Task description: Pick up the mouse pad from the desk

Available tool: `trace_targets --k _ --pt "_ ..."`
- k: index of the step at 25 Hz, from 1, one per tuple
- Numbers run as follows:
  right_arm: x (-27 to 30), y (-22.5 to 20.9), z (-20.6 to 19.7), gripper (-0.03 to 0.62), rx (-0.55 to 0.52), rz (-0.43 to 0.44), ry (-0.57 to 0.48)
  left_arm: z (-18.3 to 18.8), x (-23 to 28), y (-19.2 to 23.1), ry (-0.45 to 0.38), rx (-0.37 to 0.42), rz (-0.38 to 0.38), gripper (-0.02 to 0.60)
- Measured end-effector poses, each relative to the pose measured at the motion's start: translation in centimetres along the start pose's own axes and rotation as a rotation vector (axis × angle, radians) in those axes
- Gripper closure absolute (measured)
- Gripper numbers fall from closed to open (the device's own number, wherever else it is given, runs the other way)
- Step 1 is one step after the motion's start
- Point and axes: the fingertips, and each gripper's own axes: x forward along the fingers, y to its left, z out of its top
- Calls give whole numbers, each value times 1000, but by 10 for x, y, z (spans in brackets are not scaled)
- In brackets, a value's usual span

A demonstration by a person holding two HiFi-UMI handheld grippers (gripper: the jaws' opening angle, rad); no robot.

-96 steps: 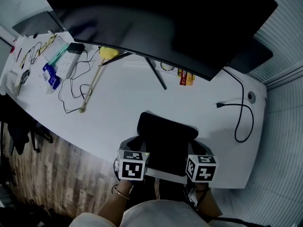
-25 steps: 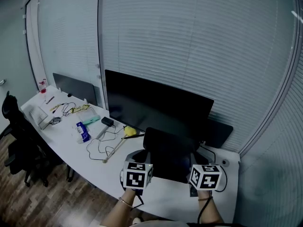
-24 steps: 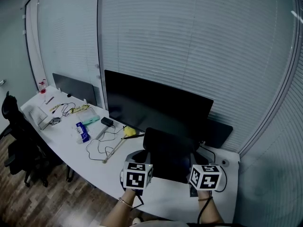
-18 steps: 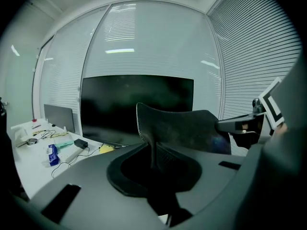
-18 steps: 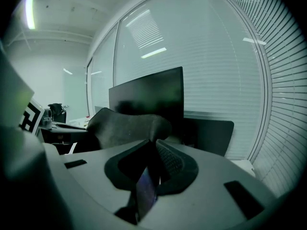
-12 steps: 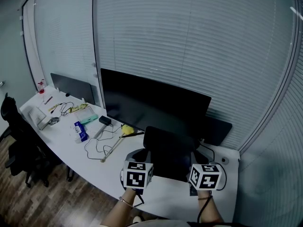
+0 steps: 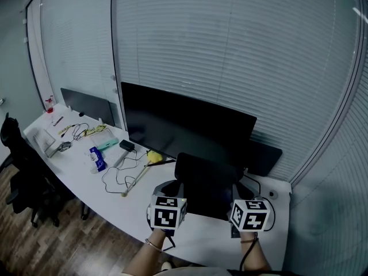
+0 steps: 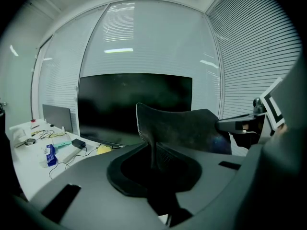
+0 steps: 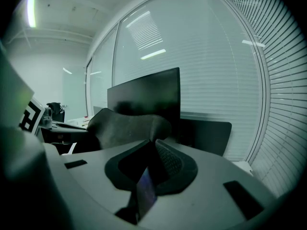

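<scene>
closed blinds (image 7: 230, 50) wall the room behind a white desk (image 7: 86, 174), wood floor (image 7: 52, 240) below.

I see no words or numbers that I can read. The blue packet (image 7: 96, 158) at 9 o'clock is too small to read.

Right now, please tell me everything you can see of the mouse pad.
The mouse pad is a thin, black, flexible sheet with rounded corners and a finely textured, cloth-like face. It appears raised off the white desk, before the monitor, far edge curling up. The left gripper and right gripper each pinch its near edge; nothing else visibly touches it.
</scene>
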Motion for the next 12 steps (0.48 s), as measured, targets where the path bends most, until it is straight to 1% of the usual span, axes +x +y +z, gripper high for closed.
trace_targets --k 12 --pt "4 4 -4 540 -4 -2 9 -5 3 5 10 -3 -5 523"
